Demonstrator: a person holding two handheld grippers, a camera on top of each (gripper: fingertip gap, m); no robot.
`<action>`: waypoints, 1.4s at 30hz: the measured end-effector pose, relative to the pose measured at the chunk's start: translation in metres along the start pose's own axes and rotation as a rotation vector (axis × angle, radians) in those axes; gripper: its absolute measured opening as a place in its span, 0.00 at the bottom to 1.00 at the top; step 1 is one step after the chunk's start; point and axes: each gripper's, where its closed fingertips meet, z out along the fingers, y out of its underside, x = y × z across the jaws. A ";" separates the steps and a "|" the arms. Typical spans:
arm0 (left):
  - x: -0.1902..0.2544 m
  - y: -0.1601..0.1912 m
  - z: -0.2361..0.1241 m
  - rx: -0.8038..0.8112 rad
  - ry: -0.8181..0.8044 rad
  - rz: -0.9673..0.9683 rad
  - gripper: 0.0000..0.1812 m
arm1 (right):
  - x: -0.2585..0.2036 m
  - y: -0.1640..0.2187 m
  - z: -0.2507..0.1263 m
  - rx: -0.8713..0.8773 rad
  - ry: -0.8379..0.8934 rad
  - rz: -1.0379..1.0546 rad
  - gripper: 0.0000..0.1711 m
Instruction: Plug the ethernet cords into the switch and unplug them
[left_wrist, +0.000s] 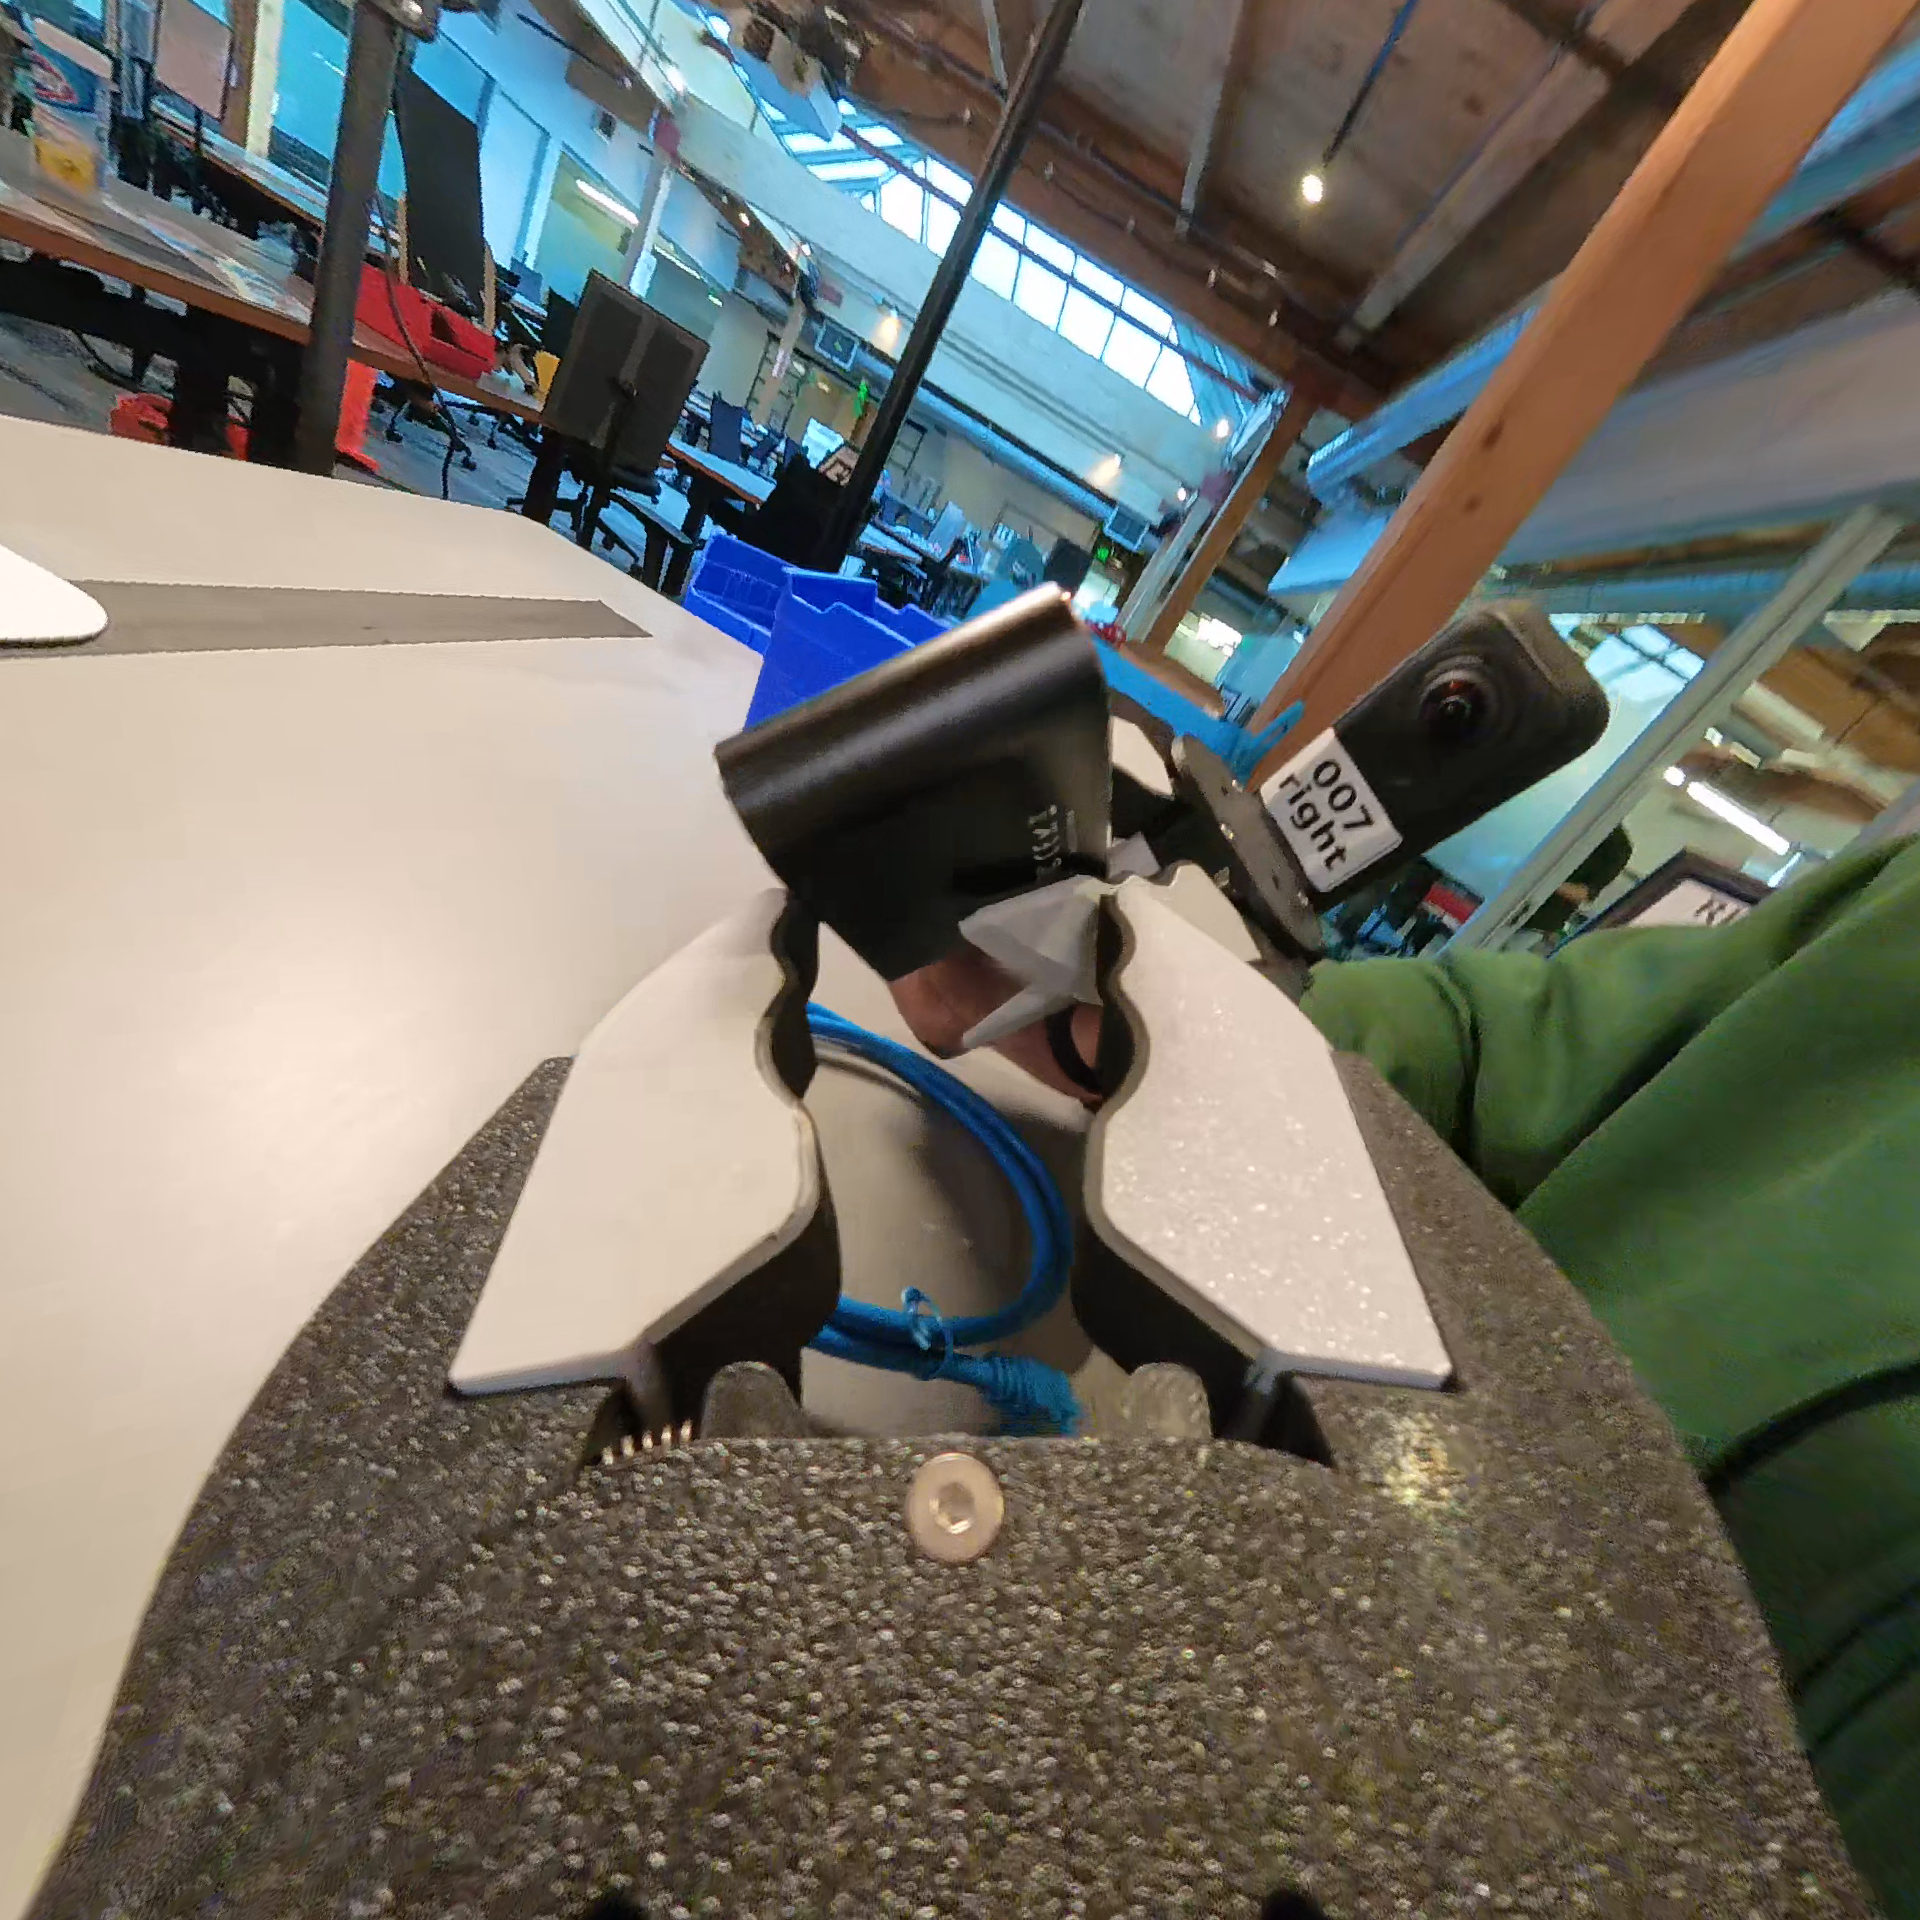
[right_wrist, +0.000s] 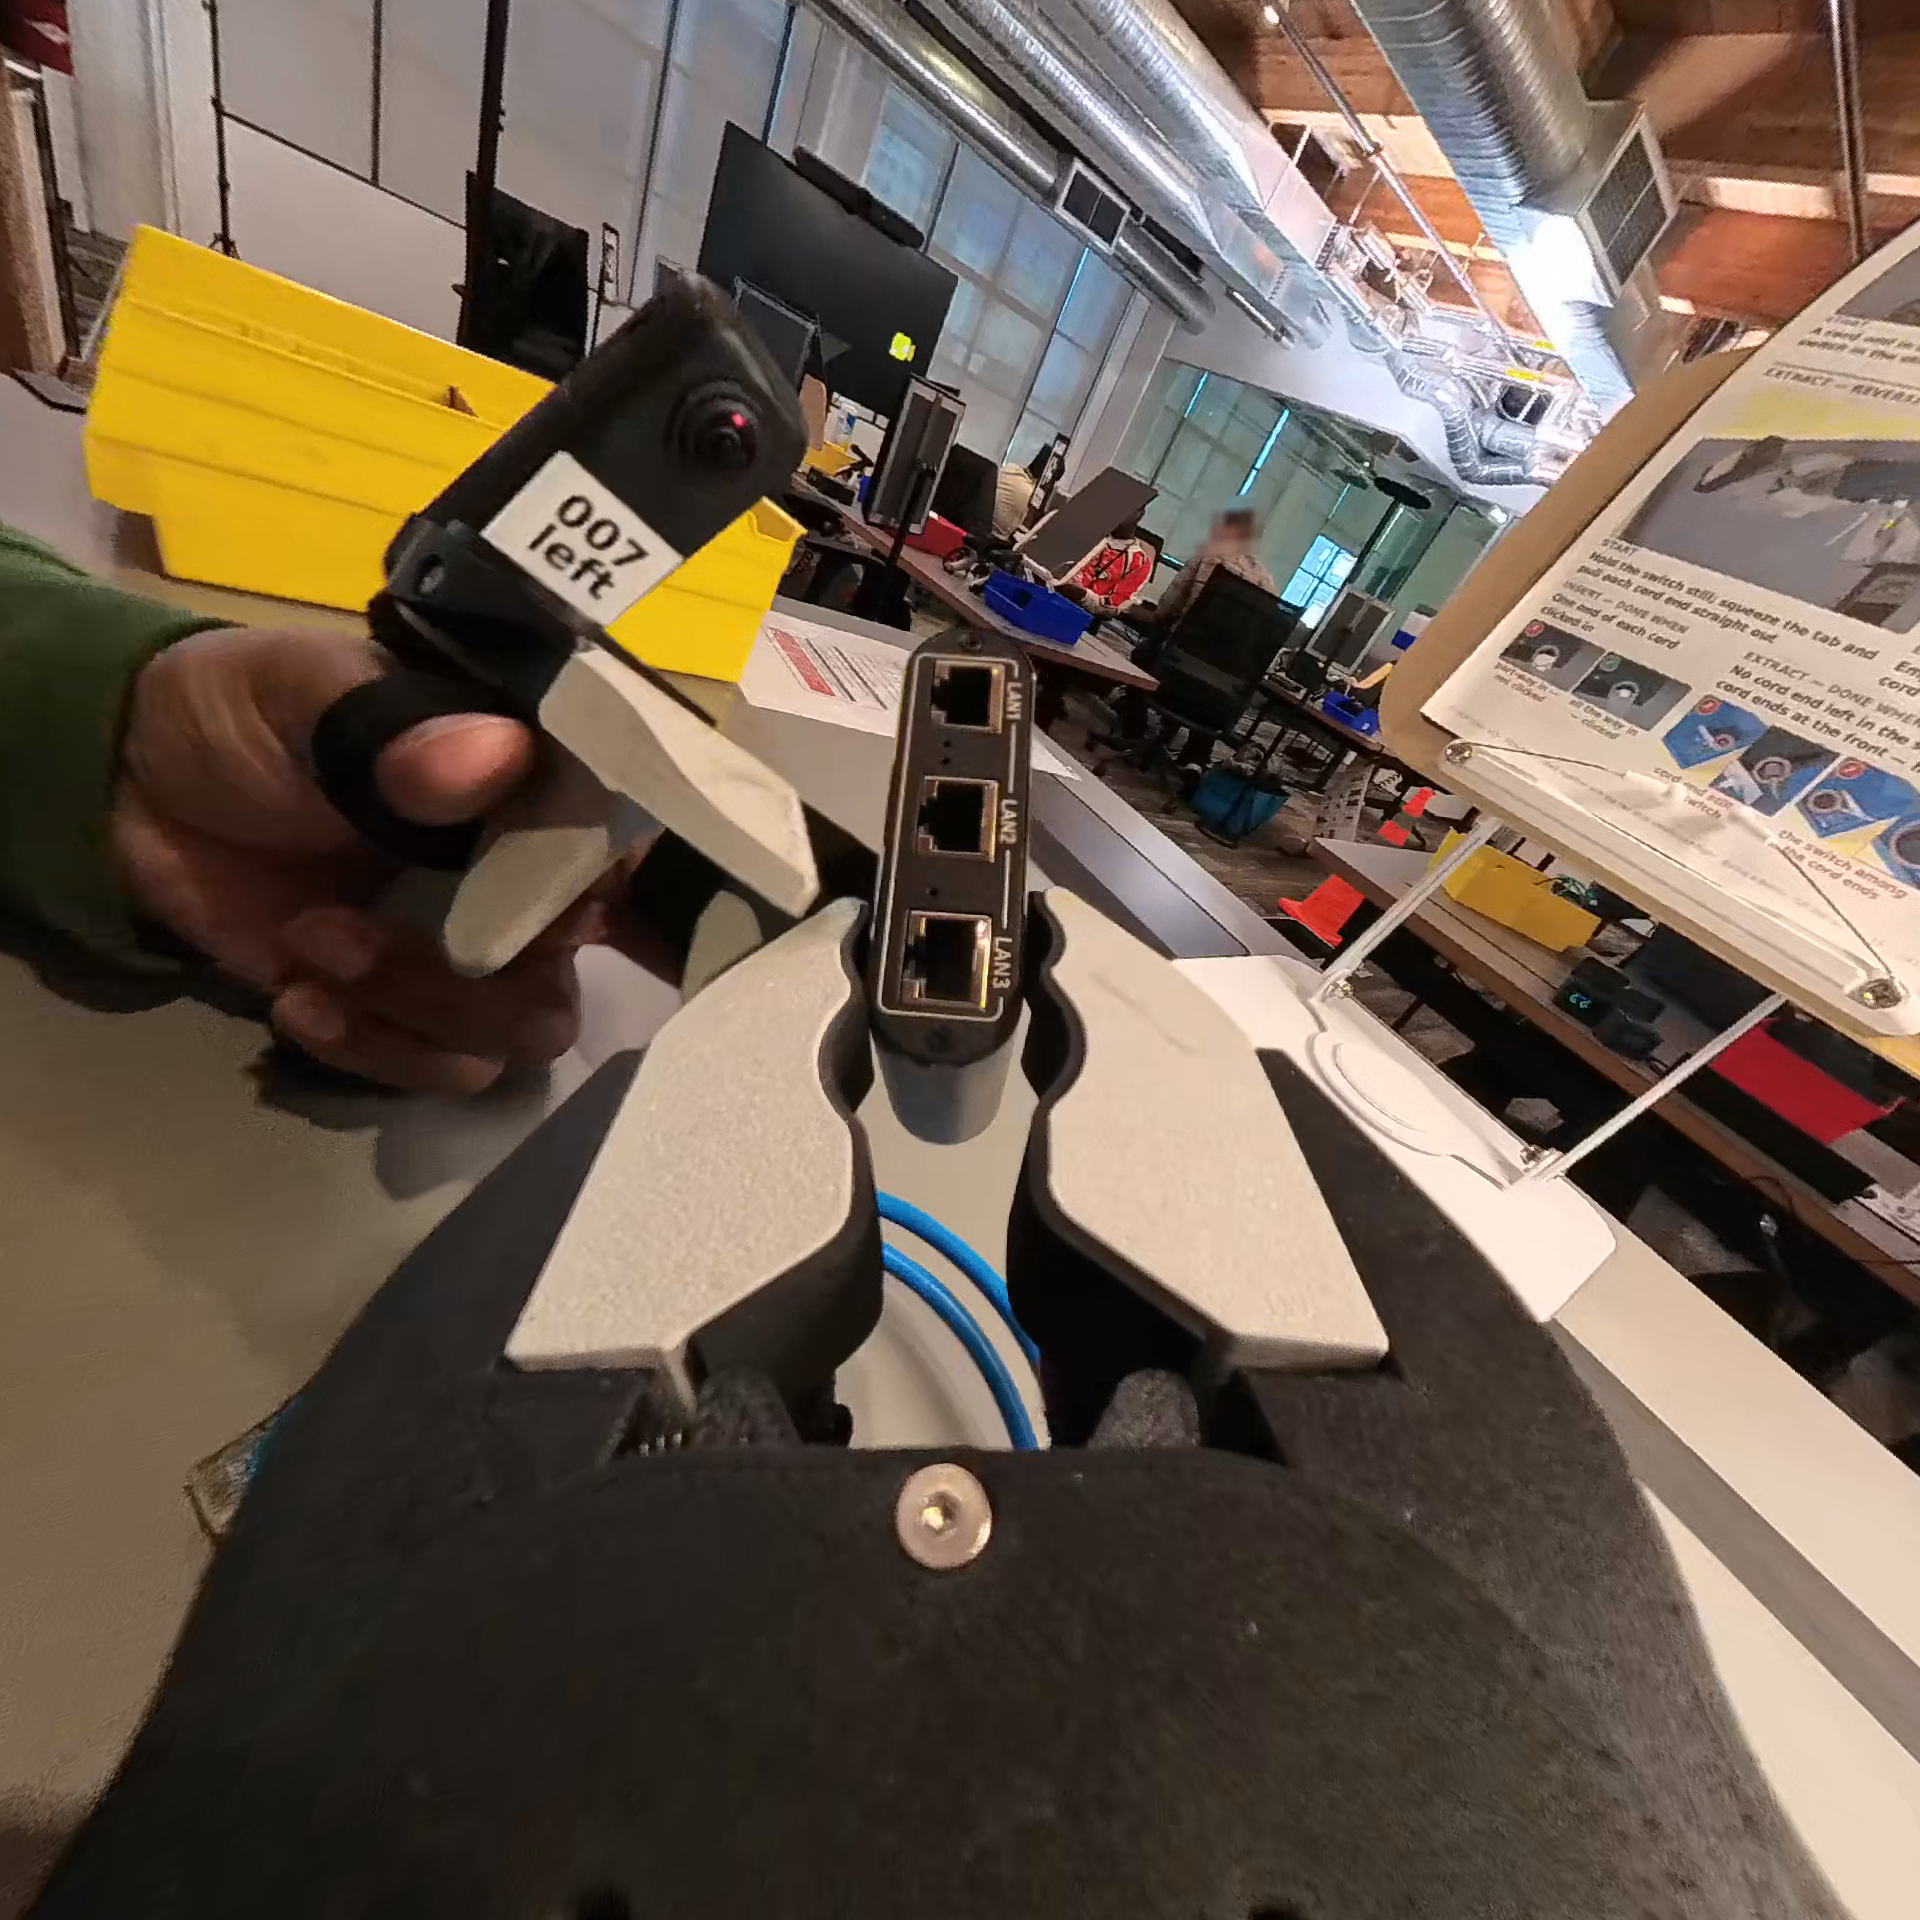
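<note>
The grey table (left_wrist: 312, 883) spreads below and to the left of both grippers, and the blue ethernet cords (left_wrist: 997, 1195) lie coiled on it directly under the fingers of each, not yet picked up.

The right gripper (right_wrist: 945, 966) is pinching the switch (right_wrist: 951, 831), its two pale fingers pressed against the long sides of the black body near the lower end. The switch stands lifted off the table, its port face turned back toward the right wrist camera. That hold looks chosen to keep the ports open and steady for a plug, with the body braced against the push of insertion.

The left gripper (left_wrist: 945, 966) is spread, with nothing between its fingers. In its own view the switch's plain black back (left_wrist: 914, 790) sits just past its fingertips, so it appears to be free to fetch a cord end.

The switch is a slim black bar with rounded ends. Three square sockets run in a row along its face, each outlined by a thin pale line, and all three are empty, so no plug is in yet.
</note>
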 end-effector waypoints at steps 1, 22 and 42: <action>-0.002 -0.001 -0.002 -0.014 -0.003 0.027 0.29 | -0.002 0.000 0.000 0.000 -0.014 0.006 0.15; 0.011 0.040 -0.037 -0.341 0.012 1.048 0.16 | -0.068 0.001 -0.013 0.008 -0.455 -0.070 0.15; -0.022 0.033 -0.036 -0.434 -0.253 1.255 0.14 | -0.034 0.029 -0.006 -0.140 -0.176 -0.372 0.17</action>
